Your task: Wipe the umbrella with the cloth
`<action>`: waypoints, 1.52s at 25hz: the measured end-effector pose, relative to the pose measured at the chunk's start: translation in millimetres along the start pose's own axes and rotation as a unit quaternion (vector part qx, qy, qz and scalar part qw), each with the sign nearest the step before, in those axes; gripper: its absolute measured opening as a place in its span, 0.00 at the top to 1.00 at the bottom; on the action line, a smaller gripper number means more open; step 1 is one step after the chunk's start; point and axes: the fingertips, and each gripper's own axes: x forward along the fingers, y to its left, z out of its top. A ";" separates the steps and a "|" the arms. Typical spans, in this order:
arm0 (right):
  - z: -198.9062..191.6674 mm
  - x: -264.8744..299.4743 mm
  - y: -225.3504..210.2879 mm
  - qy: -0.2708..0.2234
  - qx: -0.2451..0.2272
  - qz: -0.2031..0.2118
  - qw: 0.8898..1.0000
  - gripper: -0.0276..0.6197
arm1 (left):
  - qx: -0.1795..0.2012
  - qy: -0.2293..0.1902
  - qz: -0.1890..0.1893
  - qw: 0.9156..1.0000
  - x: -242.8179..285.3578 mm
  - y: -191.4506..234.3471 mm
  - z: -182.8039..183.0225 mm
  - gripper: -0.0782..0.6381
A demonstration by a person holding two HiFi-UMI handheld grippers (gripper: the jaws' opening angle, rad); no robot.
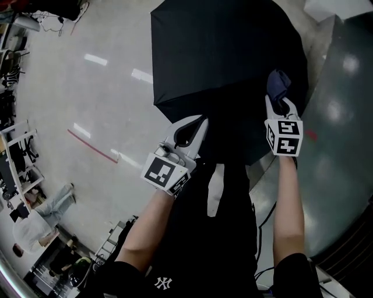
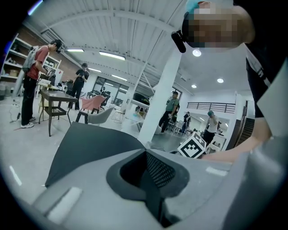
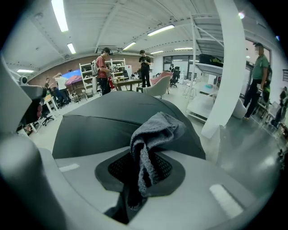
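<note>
Fingers, right: right gripper (image 1: 280, 106) clenched on the grey cloth (image 3: 150, 134).
Fingers, left: left gripper (image 1: 195, 127) pressed together, apparently empty, tips at the canopy rim.
Umbrella: open black umbrella (image 1: 227, 64), at 12 o'clock from both grippers.
Nearer hand: right, cloth at the canopy's 4 o'clock edge.

Pale glossy floor (image 1: 87, 99), white pillar (image 2: 164, 96), ceiling strip lights (image 3: 58, 13), dark table (image 2: 53, 95), pink chair (image 2: 92, 102).

Left claw (image 1: 202, 122) closed, right claw (image 1: 281, 106) clamped
</note>
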 end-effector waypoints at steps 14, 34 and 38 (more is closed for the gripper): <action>9.3 -16.0 110.7 -0.015 -0.014 0.046 0.999 0.82 | -0.002 -0.013 0.003 1.000 -42.4 6.9 -6.3 0.89; 13.9 -11.9 256.8 -0.009 -0.059 0.139 0.989 0.82 | -0.010 -0.037 0.016 0.999 -81.1 30.0 -10.0 0.89; 12.6 -11.1 271.5 -0.007 -0.068 0.155 0.986 0.82 | -0.013 -0.039 0.022 0.999 -83.5 33.1 -10.5 0.89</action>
